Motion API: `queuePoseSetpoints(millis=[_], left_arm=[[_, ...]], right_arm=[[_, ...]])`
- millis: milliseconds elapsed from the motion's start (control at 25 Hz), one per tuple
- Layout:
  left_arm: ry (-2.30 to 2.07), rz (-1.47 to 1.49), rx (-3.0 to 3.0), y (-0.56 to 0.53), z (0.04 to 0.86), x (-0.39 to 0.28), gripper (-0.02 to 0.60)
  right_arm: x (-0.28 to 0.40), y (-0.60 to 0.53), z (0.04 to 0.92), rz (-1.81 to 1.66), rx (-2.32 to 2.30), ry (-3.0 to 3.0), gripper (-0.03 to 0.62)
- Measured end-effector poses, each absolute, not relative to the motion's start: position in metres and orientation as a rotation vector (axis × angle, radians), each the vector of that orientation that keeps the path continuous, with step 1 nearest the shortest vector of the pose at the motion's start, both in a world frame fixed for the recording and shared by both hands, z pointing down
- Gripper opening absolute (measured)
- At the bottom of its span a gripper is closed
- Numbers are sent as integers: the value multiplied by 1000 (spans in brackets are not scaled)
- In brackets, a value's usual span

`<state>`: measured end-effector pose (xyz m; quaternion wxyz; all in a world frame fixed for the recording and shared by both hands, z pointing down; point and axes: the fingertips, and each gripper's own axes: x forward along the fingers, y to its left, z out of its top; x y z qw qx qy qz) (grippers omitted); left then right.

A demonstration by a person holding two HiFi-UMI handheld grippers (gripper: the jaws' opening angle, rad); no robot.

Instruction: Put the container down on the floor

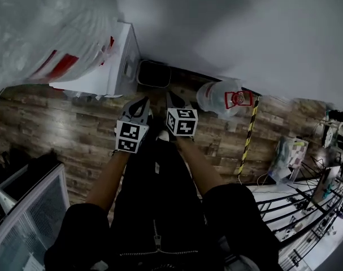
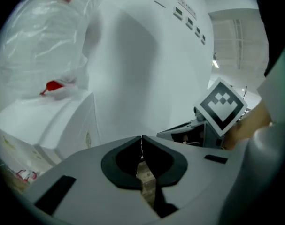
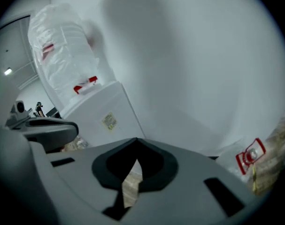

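Underfoot, brown wood-plank flooring [image 1: 64, 129] ran up to a plain white wall [image 1: 244, 27], and one white cabinet [image 1: 117, 66] stood against that wall. On top of the cabinet sat one large ribbed bottle wrapped in clear plastic [image 3: 62, 46], with a red label whose print was too blurred to read. Just to the right of the cabinet, in the head view, was one dark bin [image 1: 154, 73]. Farther right of the cabinet, past the bin, one clear container [image 1: 222, 97] rested on the floor at the foot of the wall, touched by neither gripper. Its red-and-white label was also unreadable, and whether it stood upright could not be told. One strip of yellow-and-black tape [image 1: 249, 131] ran across the planks beyond the container. A small yellowish sticker on the cabinet's side carried print too small to make out. Two grippers were held side by side in front of the cabinet, each bearing a cube of black-and-white square markers. The left gripper [image 1: 142, 101] had its jaws closed together on nothing, and the right gripper [image 1: 176, 97] likewise had its jaws pressed together and empty.
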<state>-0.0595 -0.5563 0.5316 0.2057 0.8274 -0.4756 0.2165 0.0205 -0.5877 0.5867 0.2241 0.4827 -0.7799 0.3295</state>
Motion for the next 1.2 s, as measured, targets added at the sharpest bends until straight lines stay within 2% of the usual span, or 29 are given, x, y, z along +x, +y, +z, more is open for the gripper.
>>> queuePoseSetpoints(millis=[240,440,1200], left_arm=[[-1343,584,2356,-531,477,-48,15],[-1370,572,2378,-505,449,-39,15],[-1417,553,2310,-469,461,-44,15]], right_arm=[[14,-567,489,681,1309,-2313,9],[21,-545,444,628,1344,-2389,9],[29,-499,448,596,1280,-2387,8]])
